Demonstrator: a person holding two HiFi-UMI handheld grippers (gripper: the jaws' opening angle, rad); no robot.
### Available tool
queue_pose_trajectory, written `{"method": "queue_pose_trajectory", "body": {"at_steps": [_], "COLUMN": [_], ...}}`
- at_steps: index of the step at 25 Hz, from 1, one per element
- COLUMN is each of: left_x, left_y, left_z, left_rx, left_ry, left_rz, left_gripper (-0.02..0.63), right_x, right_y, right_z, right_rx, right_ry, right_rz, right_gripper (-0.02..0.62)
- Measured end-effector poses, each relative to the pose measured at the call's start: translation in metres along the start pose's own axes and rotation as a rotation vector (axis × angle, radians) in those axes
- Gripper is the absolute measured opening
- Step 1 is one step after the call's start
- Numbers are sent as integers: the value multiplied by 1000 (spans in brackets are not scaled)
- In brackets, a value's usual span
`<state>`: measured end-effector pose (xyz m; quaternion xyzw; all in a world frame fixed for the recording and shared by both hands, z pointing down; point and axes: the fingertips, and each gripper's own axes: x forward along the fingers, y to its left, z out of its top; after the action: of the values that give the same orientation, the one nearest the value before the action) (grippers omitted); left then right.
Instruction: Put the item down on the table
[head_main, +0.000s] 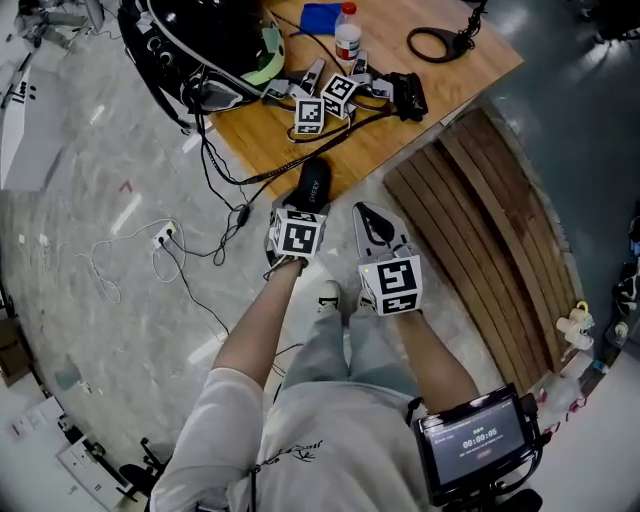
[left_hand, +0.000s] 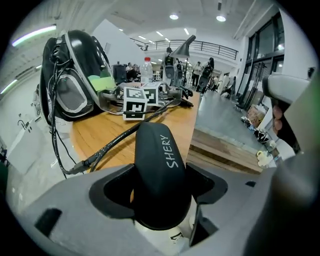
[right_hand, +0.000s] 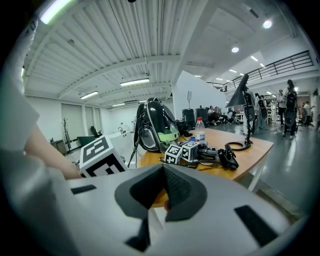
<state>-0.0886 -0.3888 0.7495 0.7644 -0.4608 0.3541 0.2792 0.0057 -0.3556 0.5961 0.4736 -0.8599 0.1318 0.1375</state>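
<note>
A long black case (head_main: 313, 183) with white lettering on it sticks forward out of my left gripper (head_main: 306, 203), which is shut on its near end. The case (left_hand: 161, 162) fills the middle of the left gripper view, its far end over the near edge of the wooden table (head_main: 420, 95). Whether it touches the tabletop I cannot tell. My right gripper (head_main: 374, 222) is beside it to the right, off the table, shut with nothing between its jaws. In the right gripper view its (right_hand: 161, 192) jaws meet in front of the table.
On the table lie a spare pair of grippers with marker cubes (head_main: 328, 98), a black backpack (head_main: 200, 45), a water bottle (head_main: 347, 38), a blue cloth (head_main: 322, 17) and a black cable loop (head_main: 437, 42). A cable (head_main: 260, 175) crosses the near edge. Wooden slats (head_main: 490, 240) lie to the right.
</note>
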Motion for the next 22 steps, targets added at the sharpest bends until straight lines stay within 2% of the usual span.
{"method": "queue_pose_trajectory", "body": {"at_steps": [3,7,10,22], "left_x": [8,10,11,3], "left_y": [2,1,2,1], "left_z": [-3,-6,-9,-2], "left_rx": [38,82,123,122], "left_ry": [18,-20,-16,-63], "left_rz": [0,20,36,28], "left_gripper": [331,331,344,356], "right_x": [4,3,4,8], "right_y": [-4,-6,-7,-1], "right_z": [-2,-3,-4,-10], "right_rx": [6,16,21,30], "right_ry": [6,4,5,20], "right_rz": [-3,-4,-5,9], "right_gripper": [3,3,3,3]}}
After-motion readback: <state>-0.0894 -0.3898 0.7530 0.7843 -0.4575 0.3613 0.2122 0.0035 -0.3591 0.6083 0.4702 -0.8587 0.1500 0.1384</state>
